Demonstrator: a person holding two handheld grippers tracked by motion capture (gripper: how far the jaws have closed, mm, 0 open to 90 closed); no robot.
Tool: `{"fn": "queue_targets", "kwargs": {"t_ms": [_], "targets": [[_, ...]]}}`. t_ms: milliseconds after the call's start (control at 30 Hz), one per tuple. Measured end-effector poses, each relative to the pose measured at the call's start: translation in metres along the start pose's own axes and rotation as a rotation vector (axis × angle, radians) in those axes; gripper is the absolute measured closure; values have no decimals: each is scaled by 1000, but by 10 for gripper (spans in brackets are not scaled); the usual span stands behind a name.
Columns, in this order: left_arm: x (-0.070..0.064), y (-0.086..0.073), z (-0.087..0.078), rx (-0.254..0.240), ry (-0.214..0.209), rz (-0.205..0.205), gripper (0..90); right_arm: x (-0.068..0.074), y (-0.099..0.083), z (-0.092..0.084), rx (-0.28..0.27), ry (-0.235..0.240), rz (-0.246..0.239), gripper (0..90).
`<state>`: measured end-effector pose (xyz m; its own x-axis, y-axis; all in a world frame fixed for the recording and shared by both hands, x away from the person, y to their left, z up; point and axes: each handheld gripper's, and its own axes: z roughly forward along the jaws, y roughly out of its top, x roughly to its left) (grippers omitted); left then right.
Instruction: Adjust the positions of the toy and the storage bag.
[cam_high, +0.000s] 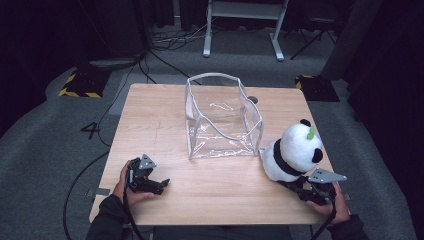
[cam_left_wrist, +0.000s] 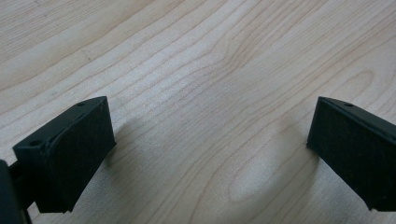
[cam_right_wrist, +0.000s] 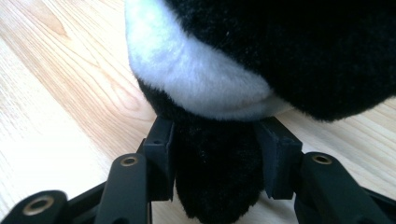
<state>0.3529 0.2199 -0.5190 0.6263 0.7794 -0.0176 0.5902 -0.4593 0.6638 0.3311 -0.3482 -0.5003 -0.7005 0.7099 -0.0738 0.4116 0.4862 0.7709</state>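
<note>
We see the right gripper (cam_high: 300, 190) low at the table's (cam_high: 210, 195) near right corner, its jaws clamped on a black limb of the plush panda (cam_high: 292, 152), and in the right gripper view both pads press into that dark fur (cam_right_wrist: 215, 177) from either side while the panda's white belly bulges just above them. The panda sits upright on the wood, just beside the near right corner of the clear plastic bag (cam_high: 222, 120) that stands open mid-table. Over on the near left, our left gripper (cam_high: 161, 184) rests by the table edge, well apart from the bag, jaws spread wide over bare wood with nothing between them.
</note>
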Motion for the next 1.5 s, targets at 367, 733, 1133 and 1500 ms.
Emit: {"fn": "queue_targets", "kwargs": {"t_ms": [367,733,1133,1500], "targets": [[0,0,0,1,4,-1,6,-34,3,3,17,75,-42,531],[-1,1,1,-2,7,-6,6,-43,3,5,16,58,-16,444],[-1,1,0,0,10,-9,6,-42,-10,-17,12,-73,97,224],[-1,1,0,0,9,-9,6,-39,12,-56,-162,-201,205,183]]}}
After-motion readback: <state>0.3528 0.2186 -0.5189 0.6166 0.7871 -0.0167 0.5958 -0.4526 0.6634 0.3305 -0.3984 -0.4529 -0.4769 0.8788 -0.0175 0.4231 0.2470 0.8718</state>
